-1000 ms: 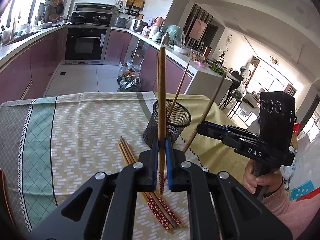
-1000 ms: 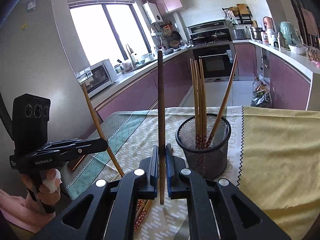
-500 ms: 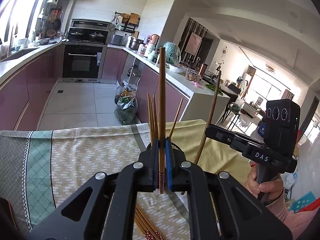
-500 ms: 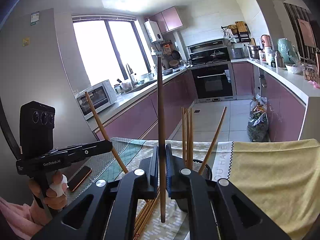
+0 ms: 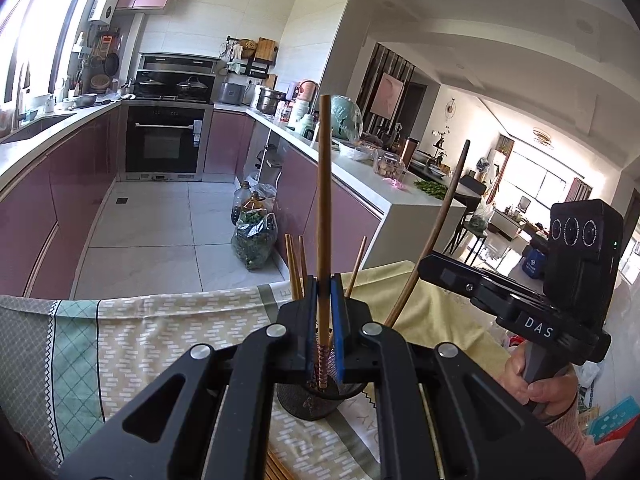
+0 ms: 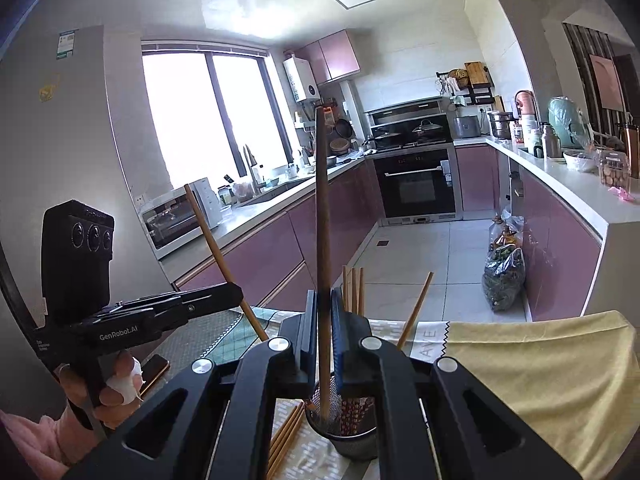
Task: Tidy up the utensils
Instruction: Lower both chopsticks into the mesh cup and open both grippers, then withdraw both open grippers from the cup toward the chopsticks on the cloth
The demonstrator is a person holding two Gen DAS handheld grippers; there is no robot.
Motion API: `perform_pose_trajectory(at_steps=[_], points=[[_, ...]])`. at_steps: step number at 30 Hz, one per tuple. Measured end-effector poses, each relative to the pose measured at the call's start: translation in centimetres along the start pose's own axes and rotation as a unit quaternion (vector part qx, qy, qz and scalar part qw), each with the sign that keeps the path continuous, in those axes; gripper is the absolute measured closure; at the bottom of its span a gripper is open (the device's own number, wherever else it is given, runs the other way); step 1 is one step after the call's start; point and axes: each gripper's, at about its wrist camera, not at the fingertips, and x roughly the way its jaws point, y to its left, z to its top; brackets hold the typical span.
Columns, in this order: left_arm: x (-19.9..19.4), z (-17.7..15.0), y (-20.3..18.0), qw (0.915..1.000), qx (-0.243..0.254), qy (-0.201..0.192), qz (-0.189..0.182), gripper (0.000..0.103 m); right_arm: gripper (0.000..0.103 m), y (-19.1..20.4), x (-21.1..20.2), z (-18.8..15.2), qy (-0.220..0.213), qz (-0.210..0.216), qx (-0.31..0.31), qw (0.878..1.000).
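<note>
Mid-delivery step; left tongs [image 5: 324, 292] clamped on one upright chopstick [image 5: 323, 200], right tongs [image 6: 325, 304] clamped on a darker chopstick [image 6: 322, 240]; both poised above mesh cup [image 6: 352, 436] (more sticks loose on tablecloth [image 5: 160, 332], near side); next: lower tips into cup, release.

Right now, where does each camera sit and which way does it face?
Left wrist: on the left claw, shut on a chopstick, facing the oven; right claw and hand visible.
Right wrist: on the right claw, gripping its own chopstick, facing window and oven; left hand visible.
Shared: the mesh cup, tablecloth, oven.
</note>
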Motion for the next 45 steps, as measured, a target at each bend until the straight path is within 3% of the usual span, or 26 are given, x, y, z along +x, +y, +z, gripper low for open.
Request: perform_pose_trajectory(at_steps=[6,16,26,30,33,37,41,45], points=[[2.3,-0.6,-0.5,0.9993,0.014,0.032,0.014,0.096,0.097,-0.8,1.5,-0.4,0.023,-0.010,0.002,1.000],[5.7,-2.9,-0.5,0.9942,0.036,0.101,0.014,0.095,0.097,-1.2,3.8,-2.1,0.098,-0.023,-0.008,0.995],[8.4,-3.8,1.0,0.9907,0.024,0.131,0.025,0.095,0.095,-1.6,6.5,-3.7,0.136,-0.036,0.004,0.990],[8.8,-3.9,1.2,0.9905,0.017,0.134,0.027,0.093,0.092,-1.8,6.6,-4.1,0.135,-0.039,0.014,0.990],[8.7,-3.8,1.4,0.9910,0.009,0.130,0.028,0.082,0.086,-1.8,6.3,-4.1,0.128,-0.037,0.016,0.991],[8.0,-4.2,1.7,0.9919,0.003,0.123,0.032,0.080,0.083,-1.6,5.9,-4.2,0.124,-0.033,0.015,0.992],[6.2,-4.7,1.9,0.9938,0.005,0.103,0.043,0.078,0.078,-1.0,4.8,-4.5,0.115,-0.027,0.009,0.993],[3.8,-5.6,2.5,0.9956,0.007,0.076,0.054,0.069,0.068,0.6,3.6,-4.9,0.104,-0.010,-0.010,0.995]])
